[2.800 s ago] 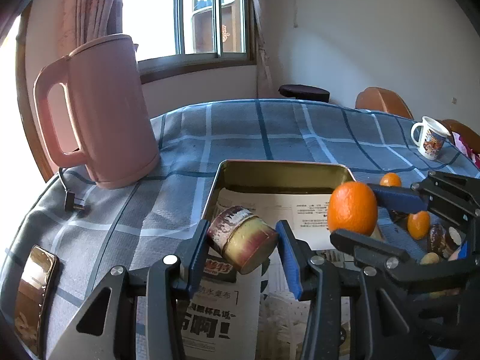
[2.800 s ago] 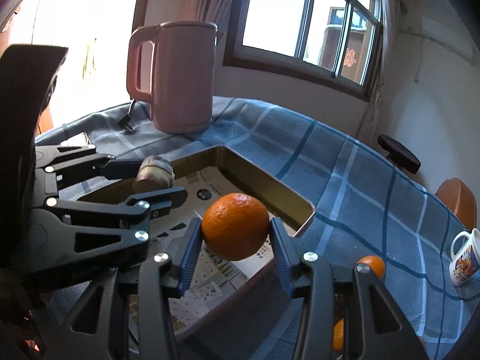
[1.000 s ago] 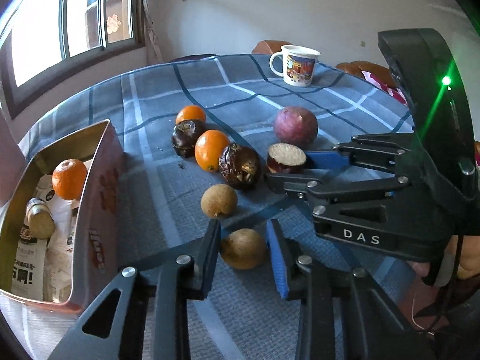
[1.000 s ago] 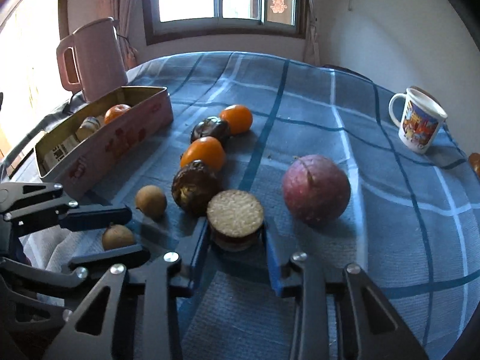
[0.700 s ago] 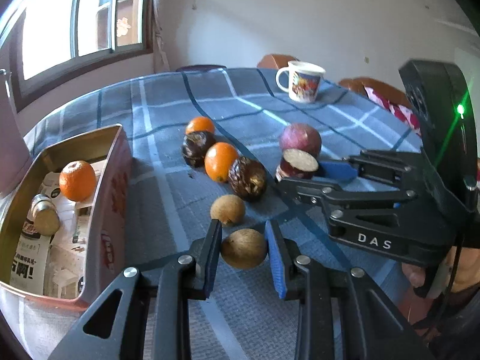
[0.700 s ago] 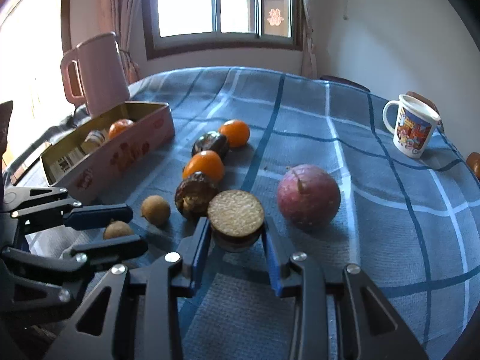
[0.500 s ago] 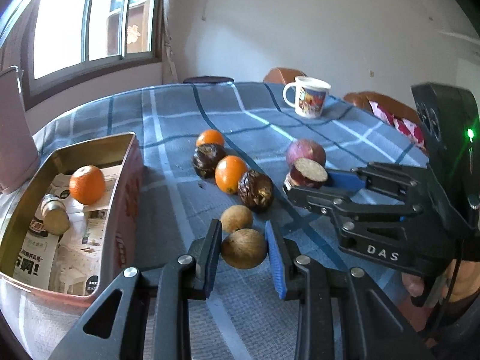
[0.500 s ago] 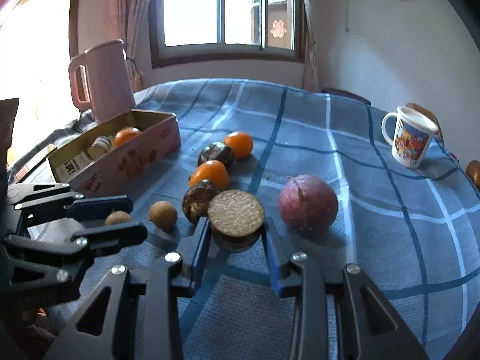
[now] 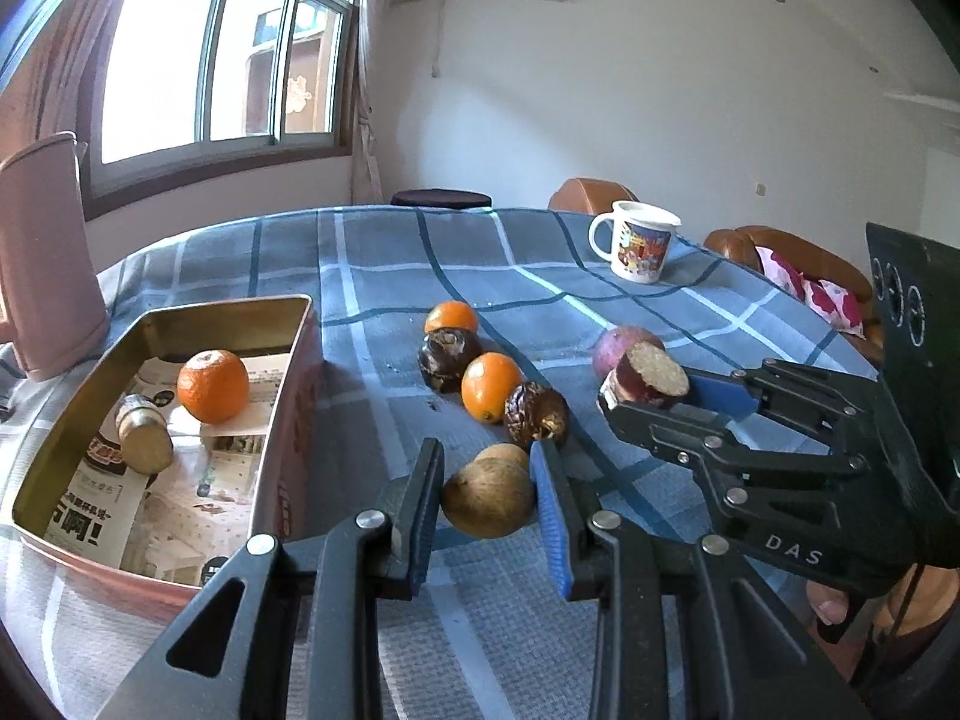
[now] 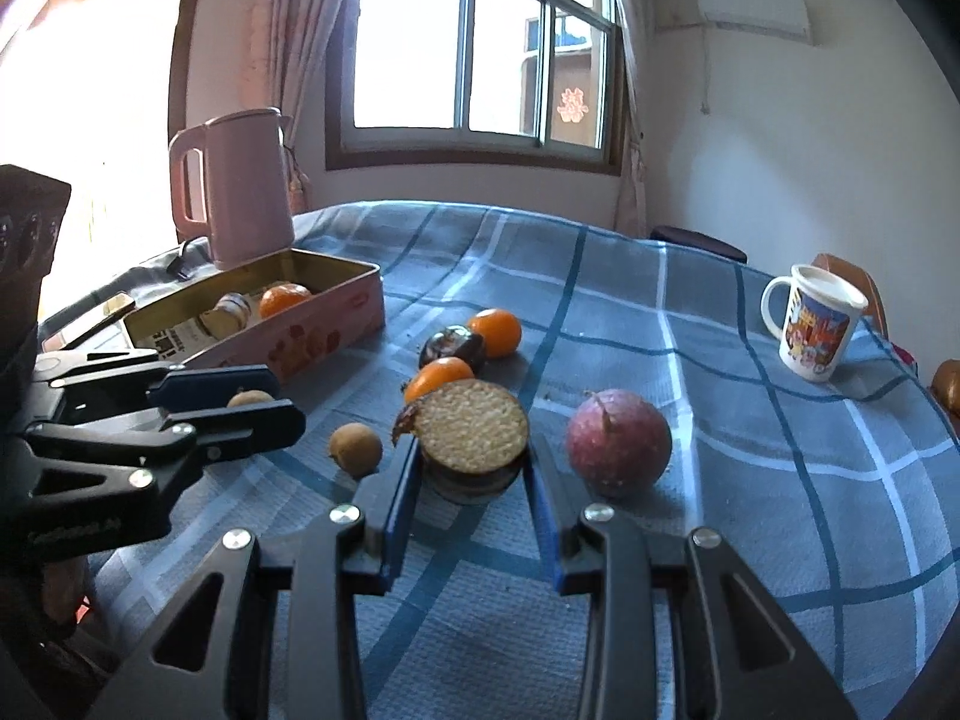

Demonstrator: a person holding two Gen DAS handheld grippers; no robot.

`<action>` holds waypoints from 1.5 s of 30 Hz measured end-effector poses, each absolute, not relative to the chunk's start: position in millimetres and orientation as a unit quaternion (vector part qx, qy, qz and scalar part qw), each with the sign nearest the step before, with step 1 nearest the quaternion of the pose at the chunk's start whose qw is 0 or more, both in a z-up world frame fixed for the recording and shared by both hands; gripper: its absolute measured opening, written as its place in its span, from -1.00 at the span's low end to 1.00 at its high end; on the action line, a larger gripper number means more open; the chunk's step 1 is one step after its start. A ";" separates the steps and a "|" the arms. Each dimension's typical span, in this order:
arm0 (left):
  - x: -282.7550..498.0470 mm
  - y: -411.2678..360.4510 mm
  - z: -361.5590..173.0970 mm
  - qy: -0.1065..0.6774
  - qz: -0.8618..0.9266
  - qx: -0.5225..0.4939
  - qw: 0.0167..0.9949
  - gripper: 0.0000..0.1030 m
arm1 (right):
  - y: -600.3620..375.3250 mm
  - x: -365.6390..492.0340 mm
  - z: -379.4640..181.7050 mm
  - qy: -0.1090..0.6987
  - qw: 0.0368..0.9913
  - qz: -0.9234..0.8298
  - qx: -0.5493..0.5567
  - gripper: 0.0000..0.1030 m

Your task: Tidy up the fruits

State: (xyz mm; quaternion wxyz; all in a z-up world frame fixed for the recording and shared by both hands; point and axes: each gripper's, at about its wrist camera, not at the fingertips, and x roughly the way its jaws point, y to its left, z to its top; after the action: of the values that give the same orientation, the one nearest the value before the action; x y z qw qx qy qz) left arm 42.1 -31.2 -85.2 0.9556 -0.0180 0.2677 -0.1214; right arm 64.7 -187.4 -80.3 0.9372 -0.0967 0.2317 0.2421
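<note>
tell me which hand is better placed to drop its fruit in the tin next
Left, probably. The left tongs grip a round brown fruit right beside the open tin. The right tongs hold the cut fruit half farther from the tin, with the left tongs between.

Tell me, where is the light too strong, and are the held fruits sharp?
Right wrist view: the upper left corner is blown out white; the halved purple fruit is sharp. Left wrist view: the window panes are overexposed; the round brown fruit is sharp; fisheye bends the edges.
</note>
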 end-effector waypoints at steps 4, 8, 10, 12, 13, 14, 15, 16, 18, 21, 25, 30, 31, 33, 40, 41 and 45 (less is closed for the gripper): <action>39.8 -29.0 -83.7 0.258 -0.117 -0.022 0.959 -0.38 | -186.5 59.1 -79.4 0.220 0.938 0.250 -0.102 -0.27; 37.1 -28.9 -81.8 0.249 -0.113 -0.018 0.962 -0.38 | -186.7 55.9 -78.6 0.211 0.938 0.255 -0.103 -0.27; 36.1 -29.3 -80.2 0.244 -0.110 -0.016 0.963 -0.38 | -186.3 53.9 -78.5 0.206 0.938 0.257 -0.105 -0.27; 34.7 -29.2 -78.6 0.239 -0.107 -0.014 0.965 -0.38 | -186.6 51.4 -78.0 0.200 0.939 0.259 -0.105 -0.27; 34.1 -28.8 -77.8 0.236 -0.106 -0.015 0.966 -0.38 | -186.8 50.4 -77.9 0.198 0.939 0.260 -0.106 -0.27; 33.2 -28.3 -77.1 0.234 -0.105 -0.015 0.966 -0.38 | -186.9 49.2 -77.7 0.194 0.940 0.260 -0.106 -0.27; 32.4 -28.2 -76.1 0.231 -0.103 -0.013 0.967 -0.38 | -186.9 48.3 -77.6 0.191 0.940 0.260 -0.107 -0.27; 32.3 -27.9 -75.4 0.229 -0.102 -0.013 0.968 -0.38 | -186.7 47.2 -77.3 0.189 0.941 0.261 -0.108 -0.27; 31.0 -27.7 -73.9 0.225 -0.100 -0.013 0.969 -0.38 | -186.4 44.9 -76.8 0.183 0.941 0.262 -0.109 -0.27; 29.4 -28.2 -71.6 0.218 -0.096 -0.010 0.971 -0.38 | -186.3 42.2 -76.4 0.175 0.942 0.265 -0.111 -0.27; 29.0 -28.7 -71.0 0.215 -0.096 -0.008 0.972 -0.38 | -186.2 39.8 -76.2 0.169 0.942 0.267 -0.111 -0.27; 27.3 -30.6 -69.6 0.210 -0.093 -0.005 0.973 -0.38 | -186.9 36.9 -75.6 0.160 0.943 0.269 -0.112 -0.27; 26.7 -31.0 -69.1 0.208 -0.092 -0.004 0.974 -0.38 | -186.8 36.0 -75.6 0.157 0.944 0.269 -0.113 -0.27; 24.9 -31.9 -68.0 0.203 -0.091 -0.002 0.975 -0.38 | -187.3 35.2 -75.1 0.154 0.944 0.270 -0.112 -0.27; 22.4 -32.0 -64.9 0.191 -0.091 -0.004 0.977 -0.38 | -188.1 31.7 -74.5 0.143 0.945 0.271 -0.112 -0.27; 22.2 -32.0 -64.2 0.190 -0.091 -0.004 0.978 -0.38 | -188.4 31.7 -74.5 0.142 0.946 0.270 -0.112 -0.27; 21.0 -32.8 -62.5 0.184 -0.089 -0.002 0.979 -0.38 | -188.9 30.9 -74.3 0.140 0.946 0.270 -0.112 -0.27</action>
State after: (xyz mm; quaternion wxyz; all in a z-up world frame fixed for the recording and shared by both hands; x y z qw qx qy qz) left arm 21.0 -32.8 -62.5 0.9788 -0.0023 0.1842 -0.0894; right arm 30.9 -188.9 -74.3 0.9459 -0.1119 0.1400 0.2704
